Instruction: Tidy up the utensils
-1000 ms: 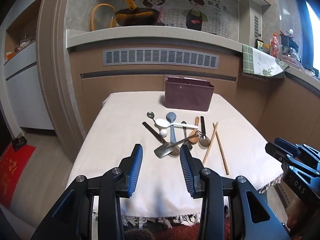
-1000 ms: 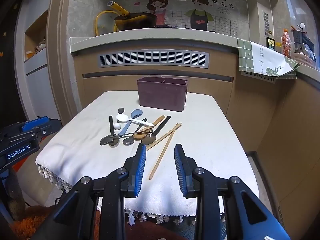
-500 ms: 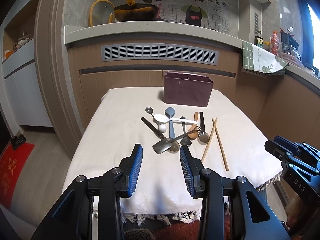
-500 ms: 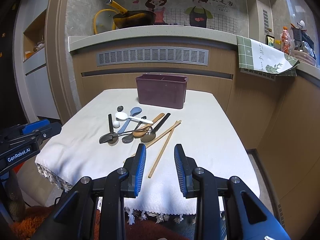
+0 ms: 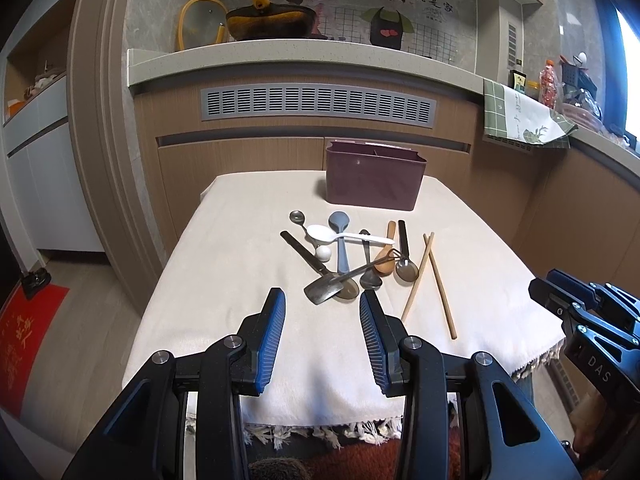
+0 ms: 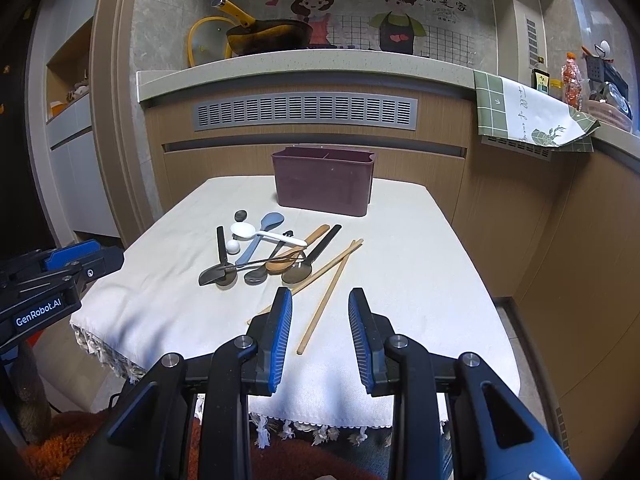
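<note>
A pile of utensils lies mid-table: a white spoon (image 5: 336, 235), a blue-grey spoon (image 5: 341, 240), a wooden spoon (image 5: 385, 256), metal spoons (image 5: 406, 268), a small metal spatula (image 5: 320, 291) and two wooden chopsticks (image 5: 438, 284). They also show in the right wrist view, with the chopsticks (image 6: 326, 300) nearest. A dark purple divided holder (image 5: 374, 182) (image 6: 324, 186) stands behind them. My left gripper (image 5: 322, 308) is open and empty above the near table edge, short of the spatula. My right gripper (image 6: 320, 304) is open and empty just above the chopsticks' near ends.
The table has a white fringed cloth (image 5: 240, 264). A wooden cabinet front and counter (image 5: 304, 60) rise behind it, with a pan (image 5: 268, 24) on top. A green checked towel (image 6: 520, 116) hangs at right. The floor drops off on both sides.
Both grippers have drawn back and risen a little from the table; the utensils look slightly farther. Nothing on the table has moved. Both grippers stay open.
</note>
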### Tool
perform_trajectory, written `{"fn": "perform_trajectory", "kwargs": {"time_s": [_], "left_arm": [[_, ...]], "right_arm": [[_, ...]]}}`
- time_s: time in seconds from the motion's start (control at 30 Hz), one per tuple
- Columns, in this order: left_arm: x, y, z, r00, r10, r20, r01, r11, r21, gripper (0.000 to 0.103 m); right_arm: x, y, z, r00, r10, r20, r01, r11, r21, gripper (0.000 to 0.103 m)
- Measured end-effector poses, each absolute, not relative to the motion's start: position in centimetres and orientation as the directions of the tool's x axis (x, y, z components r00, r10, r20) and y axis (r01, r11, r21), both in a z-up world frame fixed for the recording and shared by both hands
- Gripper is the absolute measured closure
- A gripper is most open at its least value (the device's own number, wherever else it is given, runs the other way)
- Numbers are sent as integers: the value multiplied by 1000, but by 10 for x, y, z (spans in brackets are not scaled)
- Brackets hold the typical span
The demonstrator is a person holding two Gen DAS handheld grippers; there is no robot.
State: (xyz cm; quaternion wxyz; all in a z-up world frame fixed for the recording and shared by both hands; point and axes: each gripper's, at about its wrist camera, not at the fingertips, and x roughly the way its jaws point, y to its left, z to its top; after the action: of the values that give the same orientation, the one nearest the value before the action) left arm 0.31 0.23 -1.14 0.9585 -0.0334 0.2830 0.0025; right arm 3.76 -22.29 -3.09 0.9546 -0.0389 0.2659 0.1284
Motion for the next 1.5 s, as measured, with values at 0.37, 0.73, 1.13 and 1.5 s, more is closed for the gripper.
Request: {"fn": "perform_trajectory", "kwargs": {"time_s": [0.37, 0.73, 1.13, 1.5], "left_arm": [[1, 1, -13, 838, -15, -546, -22, 998, -61, 63], [1, 1, -13, 833, -17, -552, -21, 998, -62, 63], [3, 1, -14, 827, -25, -562, -12, 998, -62, 63], [32, 13, -12, 809, -71, -583, 22, 996, -90, 63]], "right_arm": [[37, -222, -32, 824, 225, -520, -266, 964, -6, 75], [37, -222, -31, 825, 223, -519, -264, 964, -7, 75], [37, -222, -31, 823, 222, -523, -266, 964, -9, 75], [65, -231, -37, 785, 235, -574, -278, 961, 13, 75]]}}
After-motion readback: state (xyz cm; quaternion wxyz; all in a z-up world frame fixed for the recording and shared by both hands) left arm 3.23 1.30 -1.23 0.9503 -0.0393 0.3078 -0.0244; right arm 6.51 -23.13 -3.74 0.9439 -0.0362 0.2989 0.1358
